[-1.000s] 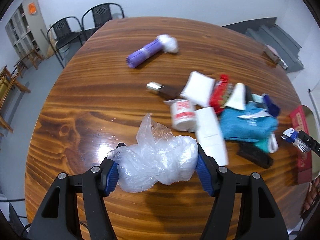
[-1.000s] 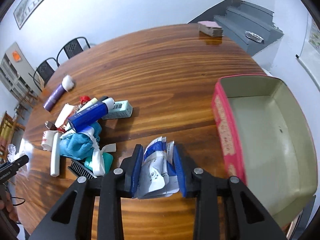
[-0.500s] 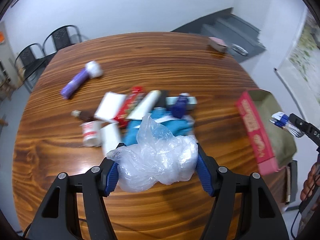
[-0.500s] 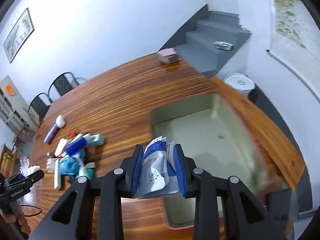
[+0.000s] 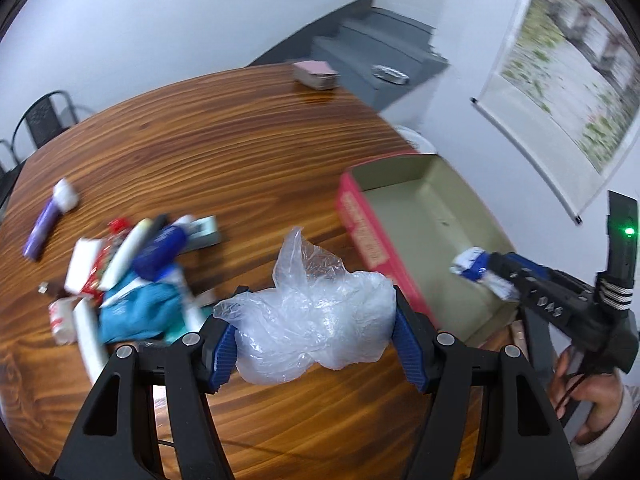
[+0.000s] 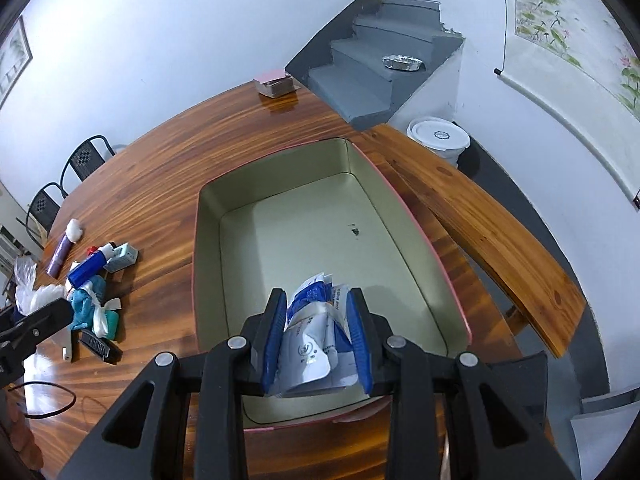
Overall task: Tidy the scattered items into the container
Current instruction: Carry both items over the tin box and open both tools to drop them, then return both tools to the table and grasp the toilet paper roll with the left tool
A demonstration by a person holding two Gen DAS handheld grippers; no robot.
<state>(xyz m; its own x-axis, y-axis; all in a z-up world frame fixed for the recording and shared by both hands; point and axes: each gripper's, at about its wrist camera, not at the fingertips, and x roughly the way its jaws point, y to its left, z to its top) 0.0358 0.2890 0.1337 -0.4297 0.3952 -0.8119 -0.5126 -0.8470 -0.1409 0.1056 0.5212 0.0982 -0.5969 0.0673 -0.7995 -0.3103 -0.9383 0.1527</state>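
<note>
Container (image 6: 208, 216) below right gripper (image 6: 318, 336) clamping sachets (image 6: 312, 320)

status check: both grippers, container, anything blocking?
Left gripper shut on plastic bag, over table. Right gripper shut on blue-white packets, above empty tin. Nothing blocking.

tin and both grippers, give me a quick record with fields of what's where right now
tin: open, nothing lying in it, on the wooden table
right gripper: shut on blue-white packets, over the tin
left gripper: shut on crumpled plastic bag, over the table beside the tin
pile: on the table, outside the tin
</note>
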